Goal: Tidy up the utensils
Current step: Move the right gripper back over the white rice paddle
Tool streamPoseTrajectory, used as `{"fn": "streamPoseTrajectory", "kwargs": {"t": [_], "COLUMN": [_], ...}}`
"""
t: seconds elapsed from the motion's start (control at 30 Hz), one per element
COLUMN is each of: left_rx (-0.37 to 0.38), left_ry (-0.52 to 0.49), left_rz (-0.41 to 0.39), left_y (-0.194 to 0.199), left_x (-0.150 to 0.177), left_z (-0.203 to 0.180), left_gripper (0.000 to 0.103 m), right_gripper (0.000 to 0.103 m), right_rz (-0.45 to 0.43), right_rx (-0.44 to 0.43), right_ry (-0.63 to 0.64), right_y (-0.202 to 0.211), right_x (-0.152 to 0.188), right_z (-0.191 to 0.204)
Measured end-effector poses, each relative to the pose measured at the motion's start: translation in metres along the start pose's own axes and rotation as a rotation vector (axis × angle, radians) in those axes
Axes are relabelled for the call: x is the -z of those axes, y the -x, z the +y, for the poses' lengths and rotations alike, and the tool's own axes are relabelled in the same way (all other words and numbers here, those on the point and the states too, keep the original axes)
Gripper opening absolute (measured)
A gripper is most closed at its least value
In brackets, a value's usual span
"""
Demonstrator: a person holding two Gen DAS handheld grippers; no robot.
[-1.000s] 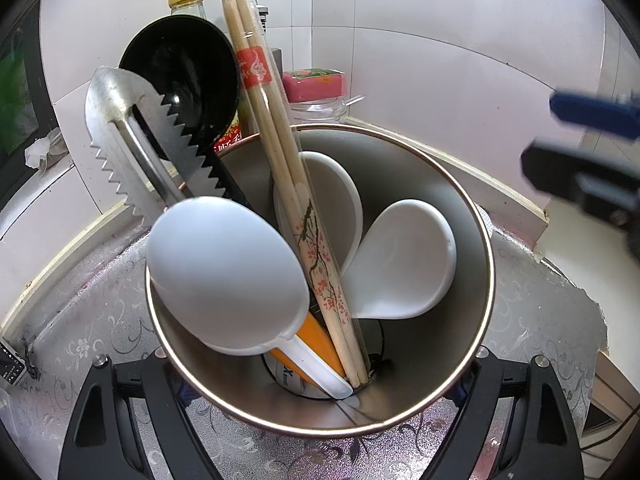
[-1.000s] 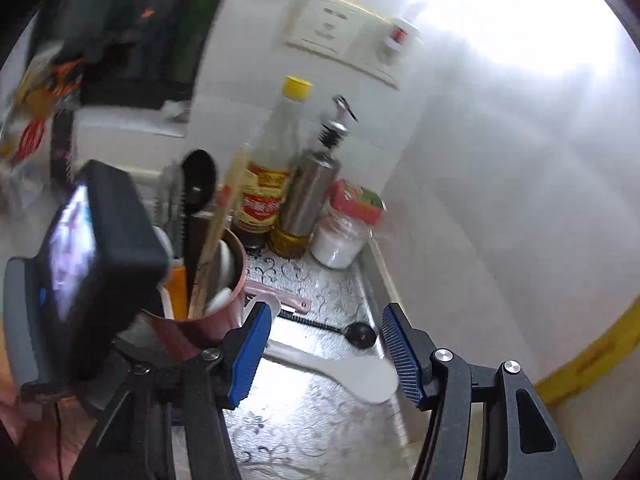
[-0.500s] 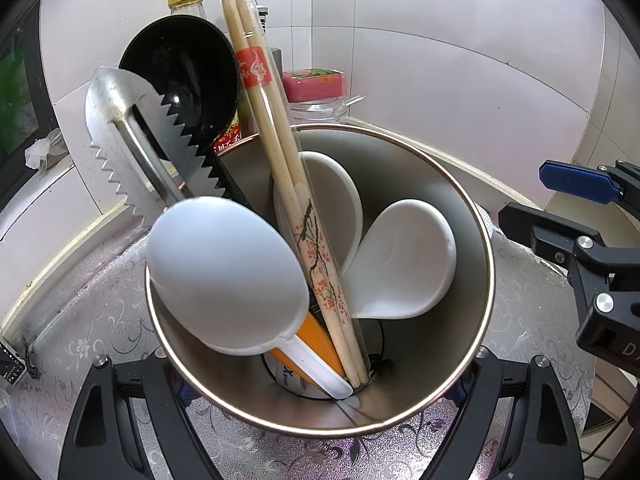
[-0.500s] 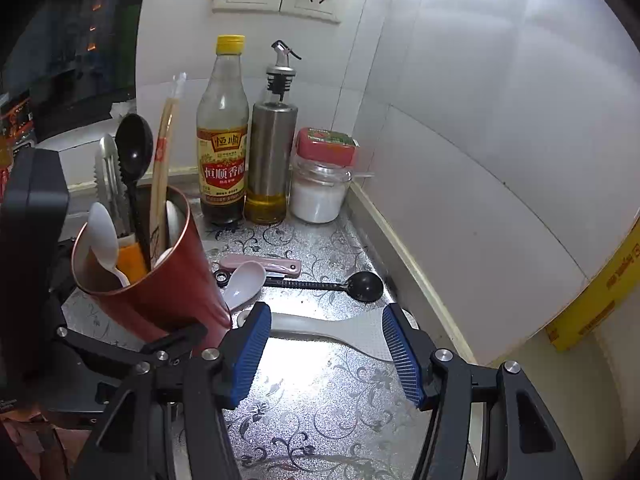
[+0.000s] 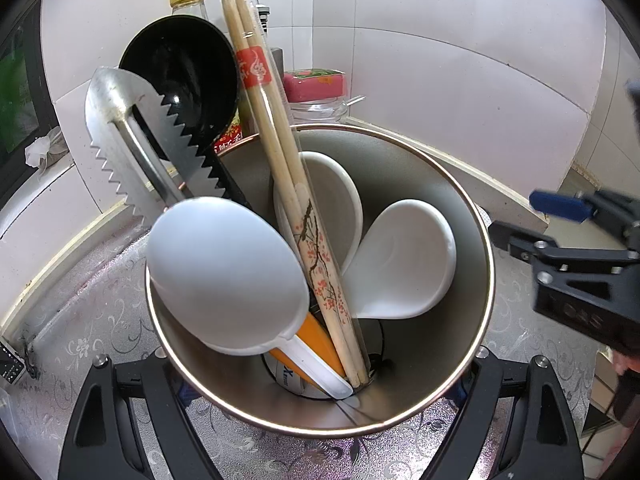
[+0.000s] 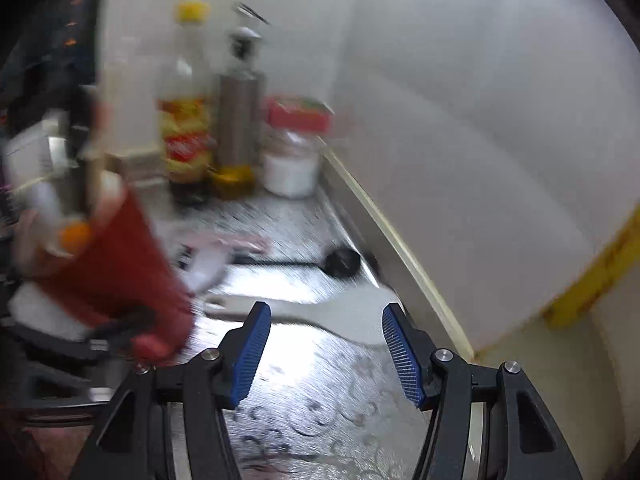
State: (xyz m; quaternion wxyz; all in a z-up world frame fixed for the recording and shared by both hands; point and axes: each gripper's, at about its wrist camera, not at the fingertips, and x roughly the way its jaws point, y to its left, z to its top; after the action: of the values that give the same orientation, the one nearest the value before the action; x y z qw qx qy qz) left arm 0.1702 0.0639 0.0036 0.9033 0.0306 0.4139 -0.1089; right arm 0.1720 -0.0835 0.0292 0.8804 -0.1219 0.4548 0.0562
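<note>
The left gripper (image 5: 320, 412) was clamped around the utensil cup (image 5: 420, 352), one black finger on each side of its base. From outside the cup was red (image 6: 116, 272), and inside it was a dull grey metal with a coppery rim. It was pretty packed: a big white rice paddle (image 5: 224, 276) leaning near-left, wrapped chopsticks (image 5: 280, 152) standing up through the middle (little blossom print low on them), two white soup spoons (image 5: 400, 260) on the right side, a black ladle (image 5: 184, 68) and serrated steel tongs (image 5: 132, 140) sticking out at the far left. Something orange (image 5: 320, 336) was wedged down low, can't tell what.

The right gripper (image 6: 326, 350) was spread wide with nothing between its blue pads (image 6: 252, 354), hovering over the patterned silver counter (image 6: 320, 408). That view was badly motion-blurred. Ahead of it lay a white spatula (image 6: 320, 312) flat on the counter, a black measuring-type spoon (image 6: 340, 262) further back, and a white spoon (image 6: 208, 268) plus something pink (image 6: 236, 242) just beside the cup.

Room-wise: the counter ended at a raised lip (image 6: 384, 224) along the right wall, close to the spatula's wide end. At the far wall stood a yellow-capped bottle (image 6: 186, 120), a steel oil dispenser (image 6: 238, 112) and a red-lidded jar (image 6: 294, 152). The near counter under the right gripper was bare.
</note>
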Motion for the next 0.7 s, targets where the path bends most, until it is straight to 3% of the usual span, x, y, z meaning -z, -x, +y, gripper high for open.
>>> {"fn": "streamPoseTrajectory", "kwargs": {"t": [0.7], "left_rx": [0.0], "left_ry": [0.004], "left_rz": [0.0], "left_y": [0.001], "left_x": [0.001], "left_z": [-0.001], "left_gripper": [0.089], "right_gripper": [0.063], "right_rz": [0.151], "right_rx": [-0.012], "right_ry": [-0.337], "right_y": [-0.07], "right_x": [0.014], "right_z": [-0.047]}}
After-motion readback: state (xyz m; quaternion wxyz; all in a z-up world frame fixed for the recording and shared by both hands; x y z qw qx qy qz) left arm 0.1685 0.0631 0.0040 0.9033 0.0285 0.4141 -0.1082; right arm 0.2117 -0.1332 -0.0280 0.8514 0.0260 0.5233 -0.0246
